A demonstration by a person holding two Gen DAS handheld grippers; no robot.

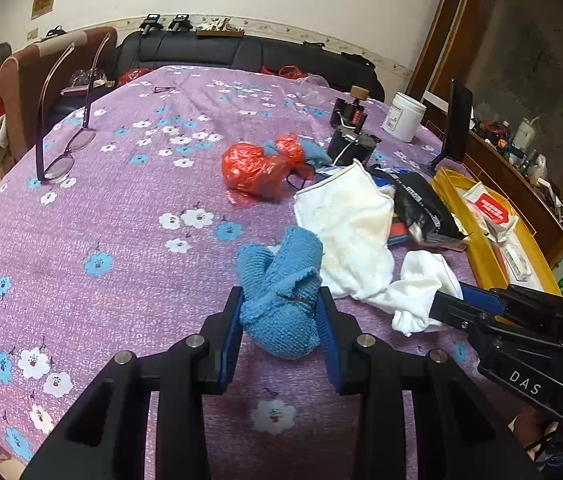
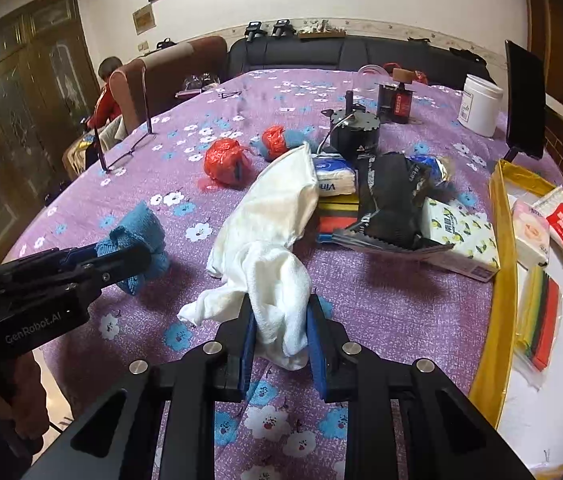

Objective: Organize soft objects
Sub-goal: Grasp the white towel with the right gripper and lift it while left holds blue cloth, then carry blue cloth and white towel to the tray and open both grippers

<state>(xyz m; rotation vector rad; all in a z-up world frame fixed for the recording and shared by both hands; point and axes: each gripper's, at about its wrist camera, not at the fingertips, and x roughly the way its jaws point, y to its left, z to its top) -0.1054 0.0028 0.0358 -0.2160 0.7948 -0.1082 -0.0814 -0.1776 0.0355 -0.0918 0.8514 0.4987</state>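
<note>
A bunched blue knit cloth point(image 1: 281, 292) sits between the blue pads of my left gripper point(image 1: 280, 300), which is shut on it just above the purple flowered bedspread point(image 1: 121, 220). The same blue cloth point(image 2: 137, 240) shows at the left of the right wrist view, held by the left gripper point(image 2: 137, 258). My right gripper point(image 2: 279, 316) is shut on the near end of a white towel point(image 2: 277, 280) that trails back across the bedspread point(image 2: 381, 304). In the left wrist view the right gripper point(image 1: 441, 300) clamps that white towel point(image 1: 353, 232) from the right.
Red plastic bags point(image 1: 257, 168) lie mid-bed beside a black motor-like part point(image 1: 351, 146). Behind the towel sit a black pouch point(image 2: 389, 200), a tissue pack point(image 2: 461, 236) and a white jar point(image 2: 479, 106). A yellow tray point(image 2: 499, 280) with packets lies right. Eyeglasses point(image 1: 63, 160) stand left.
</note>
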